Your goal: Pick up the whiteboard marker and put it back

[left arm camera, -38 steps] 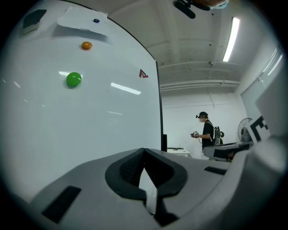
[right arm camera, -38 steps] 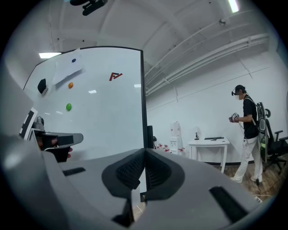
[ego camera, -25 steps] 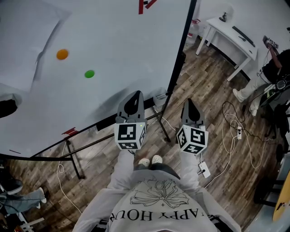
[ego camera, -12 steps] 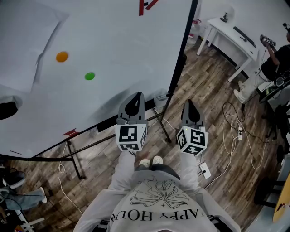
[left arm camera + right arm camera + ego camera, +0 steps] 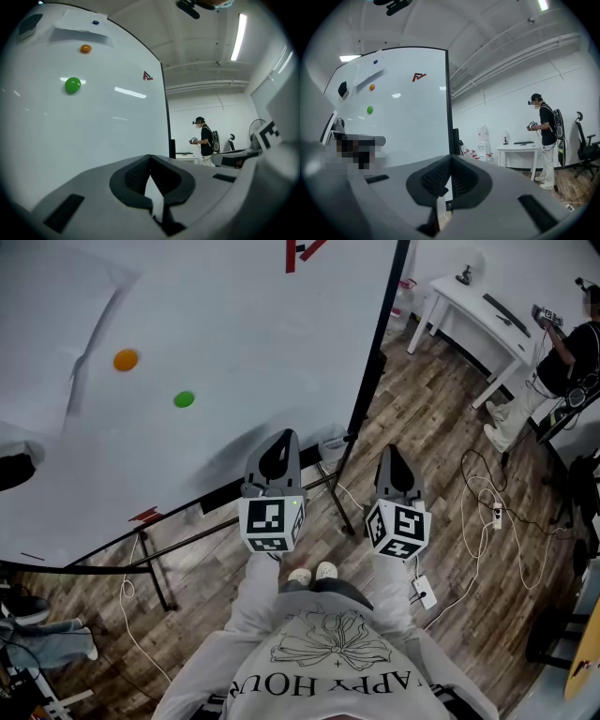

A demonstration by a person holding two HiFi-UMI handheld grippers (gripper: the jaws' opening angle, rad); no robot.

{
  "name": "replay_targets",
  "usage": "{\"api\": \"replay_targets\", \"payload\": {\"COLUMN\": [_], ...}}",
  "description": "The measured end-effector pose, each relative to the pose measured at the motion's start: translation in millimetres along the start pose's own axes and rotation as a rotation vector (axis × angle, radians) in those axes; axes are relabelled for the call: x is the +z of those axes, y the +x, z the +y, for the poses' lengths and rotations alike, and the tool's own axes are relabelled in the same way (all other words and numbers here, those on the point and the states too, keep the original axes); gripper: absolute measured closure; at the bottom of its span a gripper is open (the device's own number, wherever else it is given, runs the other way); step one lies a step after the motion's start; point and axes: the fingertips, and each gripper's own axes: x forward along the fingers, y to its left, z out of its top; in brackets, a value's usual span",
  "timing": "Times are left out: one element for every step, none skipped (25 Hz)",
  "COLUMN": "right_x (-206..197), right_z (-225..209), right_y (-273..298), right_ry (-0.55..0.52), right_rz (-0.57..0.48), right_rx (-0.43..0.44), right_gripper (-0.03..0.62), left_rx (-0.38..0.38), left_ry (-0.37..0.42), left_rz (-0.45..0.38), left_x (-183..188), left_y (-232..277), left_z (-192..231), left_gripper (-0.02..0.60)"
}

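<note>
Head view shows no whiteboard marker that I can pick out, and neither gripper view shows one either, so I cannot tell where it is. The left gripper [image 5: 279,448] and the right gripper [image 5: 394,465] are held side by side in front of the person's body, both pointing level towards the whiteboard [image 5: 216,324]. In each gripper view the two ridged pads meet at the tip. Both jaws are closed together with nothing caught between them. Each gripper's marker cube [image 5: 272,523] faces up at the camera.

The left gripper sits before the lower right part of the board. The right one is just past the board's black side post [image 5: 375,352]. On the white surface an orange magnet [image 5: 126,360] sits above and left of a green magnet [image 5: 184,399], well apart from the grippers. A red logo [image 5: 300,249] is at the top edge, and a sheet of paper [image 5: 47,343] lies at the upper left. White cables [image 5: 487,512] trail over the wooden floor [image 5: 441,427]. Farther off stands a white table [image 5: 473,310], with another person [image 5: 562,362] beside it.
</note>
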Motion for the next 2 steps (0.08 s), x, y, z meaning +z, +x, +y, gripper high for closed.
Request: {"api": "replay_targets", "payload": {"right_x": [0.6,1.2], "right_z": [-0.1,-0.2], "right_y": [0.9,1.8], "right_ry": [0.000,0.000], "right_rz": [-0.001,-0.001], "right_rx": [0.001,0.001], "right_gripper": [0.591,0.591], "left_rx": [0.000,0.000], "left_ry": [0.000,0.001], "left_rz": [0.000,0.000], "left_x": [0.3,0.7], "left_y": [1.0,2.1], "left_z": [0.1,0.2], "left_gripper": [0.577,0.577]}}
